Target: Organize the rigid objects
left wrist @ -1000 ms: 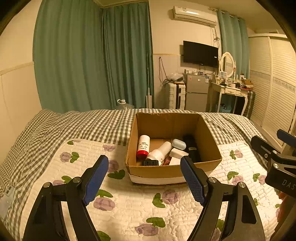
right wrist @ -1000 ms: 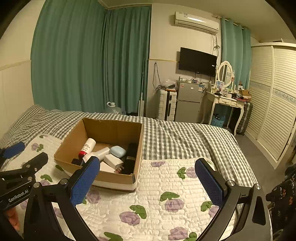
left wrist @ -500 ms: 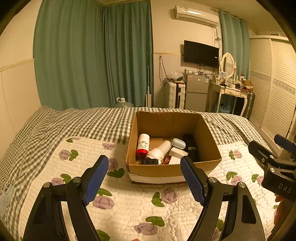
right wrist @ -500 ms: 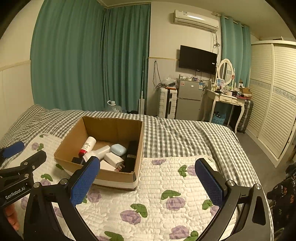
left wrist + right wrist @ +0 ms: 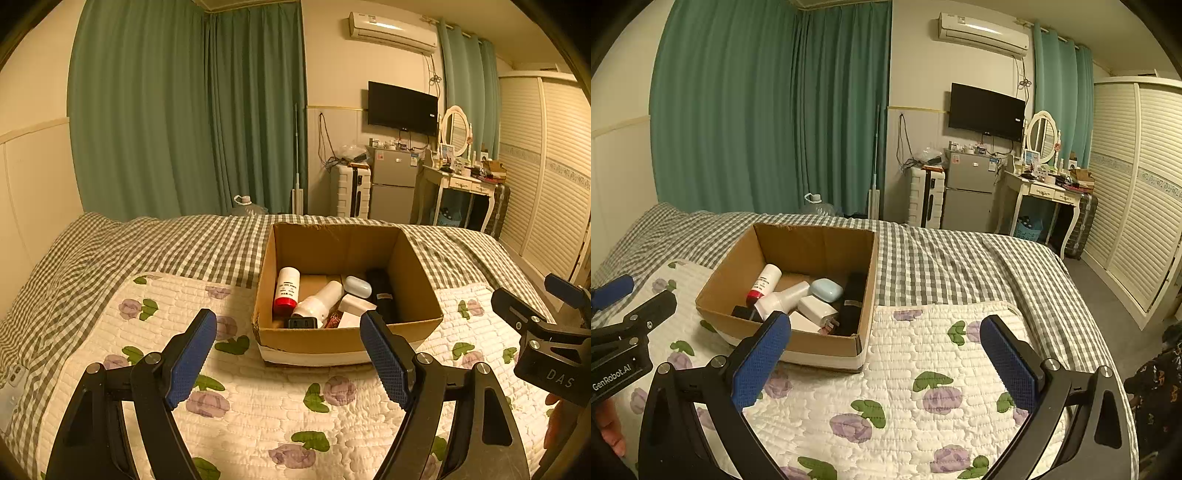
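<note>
Cotton in two patterns covers the bed: one grey-and-white checked cover [image 5: 177, 243] underneath, and over it one white quilted mat [image 5: 923, 373] printed with purple roses and green leaves. On the quilt, where it meets the checked cloth, sits one open cardboard box [image 5: 343, 336] with a white band of tape along its bottom edge. The two grippers, each with two blue-padded fingers, hang above the quilt on the near side of the box: the left gripper [image 5: 288, 354] points straight at the box front, its jaws spread wide with nothing between them, and the right gripper [image 5: 886, 354] is off to the box's right over the bare quilt, its jaws likewise wide apart and empty. Each shows at the edge of the other's view. Inside the box lie about seven objects, all on the floor of the box and crowded toward its front and right side: one black cylinder [image 5: 851, 302] along the right wall, one white bottle with a red cap [image 5: 286, 290] on the left, one larger white bottle [image 5: 321, 299] lying slantwise in the middle, one white plug adapter [image 5: 816, 308] with its prongs showing, one pale blue oval case [image 5: 825, 288] behind it, one small black block [image 5: 303, 322] against the front wall, and one flat white piece [image 5: 803, 322] at the front whose kind I cannot tell.
</note>
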